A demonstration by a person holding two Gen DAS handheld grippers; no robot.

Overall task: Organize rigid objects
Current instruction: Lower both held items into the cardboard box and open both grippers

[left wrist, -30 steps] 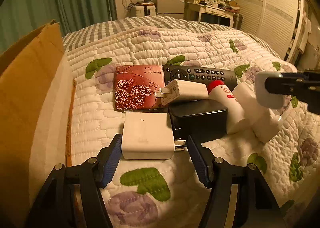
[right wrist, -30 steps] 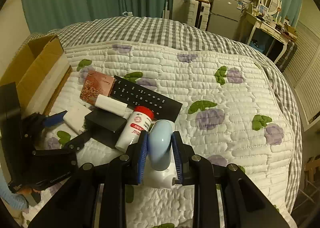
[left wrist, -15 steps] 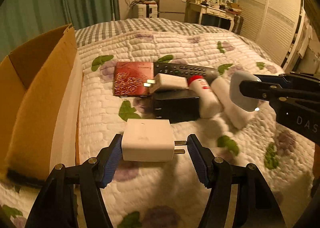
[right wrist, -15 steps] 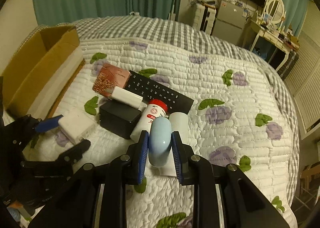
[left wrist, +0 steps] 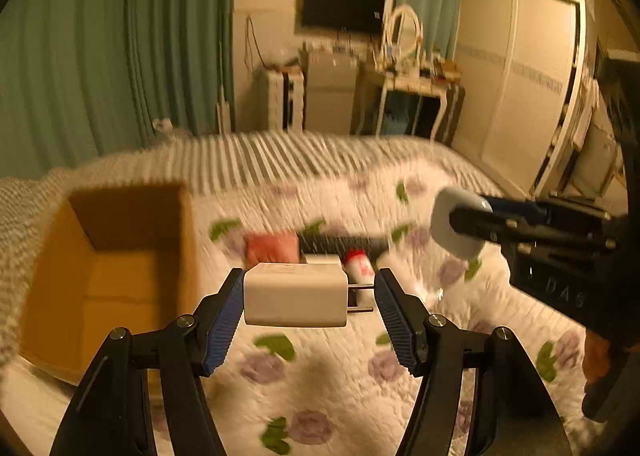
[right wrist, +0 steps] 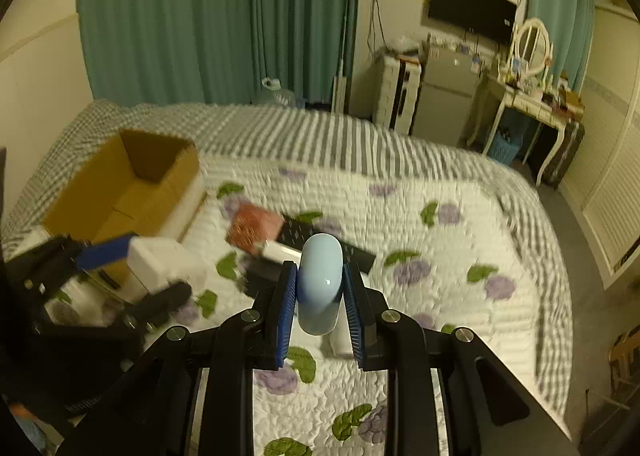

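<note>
Two objects are up in the air now, both off the quilt they rested on a second ago. The white charger (left wrist: 295, 299) sits crosswise in the left tongs (left wrist: 308, 308), one pad on its body and the other against its prongs, and it hangs just beside the open cardboard box (left wrist: 120, 256). The pale blue oval case (right wrist: 321, 280) is pinched tight in the right tongs (right wrist: 320, 296), held above the bed (right wrist: 420, 256) and farther from the box. A second ago the box only showed its near wall in the left view; now its inside is on show, so the lift looks like the carry toward a drop. The rest of the pile waits on the quilt: red patterned card (right wrist: 254, 226), black remote (right wrist: 320, 242), red-capped bottle (left wrist: 358, 262).

Motion blur smears the whole bed, so labels and small shapes are unreadable. The left tongs hide much of the pile from their own camera, and the box floor shows only in part. The person shows only as dark shapes at the frame edges.
</note>
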